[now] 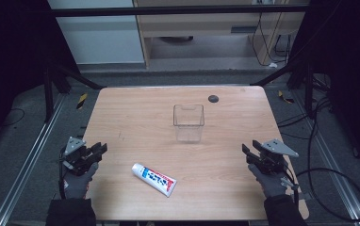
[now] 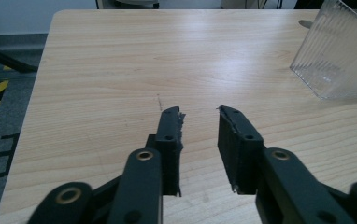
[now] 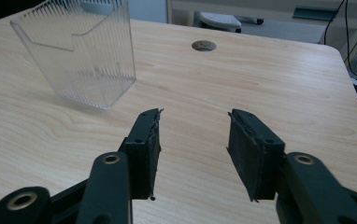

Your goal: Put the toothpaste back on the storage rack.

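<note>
A clear ribbed plastic bin stands upright near the middle of the wooden table, empty as far as I can see. A white toothpaste tube with red and blue print lies flat near the front edge, between the two hands. My left gripper hovers at the table's left edge, open, nothing between its jaws; the same gripper points at bare wood with the bin off to its right. My right gripper is open at the right edge; in its own view the bin stands ahead to the left.
A small dark round grommet sits in the table's far right part, also seen in the right gripper view. Cables trail on the floor to the right. Metal rails run along both sides of the table.
</note>
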Motion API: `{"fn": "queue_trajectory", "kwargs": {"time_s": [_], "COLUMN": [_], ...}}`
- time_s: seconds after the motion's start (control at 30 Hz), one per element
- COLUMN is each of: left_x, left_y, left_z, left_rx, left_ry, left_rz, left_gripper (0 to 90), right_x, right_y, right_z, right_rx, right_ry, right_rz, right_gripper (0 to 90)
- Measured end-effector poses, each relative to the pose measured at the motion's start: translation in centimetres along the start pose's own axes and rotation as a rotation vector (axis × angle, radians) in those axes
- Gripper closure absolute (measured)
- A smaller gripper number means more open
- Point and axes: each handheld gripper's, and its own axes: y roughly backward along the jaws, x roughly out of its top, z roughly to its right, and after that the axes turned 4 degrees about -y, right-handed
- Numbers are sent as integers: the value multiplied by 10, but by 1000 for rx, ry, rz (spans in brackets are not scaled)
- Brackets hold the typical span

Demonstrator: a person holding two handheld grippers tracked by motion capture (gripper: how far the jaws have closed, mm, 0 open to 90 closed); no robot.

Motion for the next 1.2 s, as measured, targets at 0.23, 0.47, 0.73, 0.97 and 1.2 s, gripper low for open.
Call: {"fn": "queue_trajectory", "kwargs": {"time_s": [0.23,0.47,0.73,0.97,1.2], "left_x": [3,11,16,17,12], "left_y": [0,-3,-15,-28,-49], "left_z": [11,26,49,66,85], "left_rx": [-47,-92,-159,-207,-261], "left_ry": [-23,-68,-123,-167,-227], "left_rz": [-17,-36,-71,-116,-210], "left_gripper": [853,894,896,896,896], "right_x": [-6,-9,-9,-9,-11], "right_y": [7,9,10,8,5], "right_z": [7,7,-2,-3,-5], "right_rx": [-2,10,28,33,41], "right_ry": [0,0,22,24,34], "right_rz": [-28,-50,-52,-59,-77], "right_gripper": [656,657,652,709,700]}}
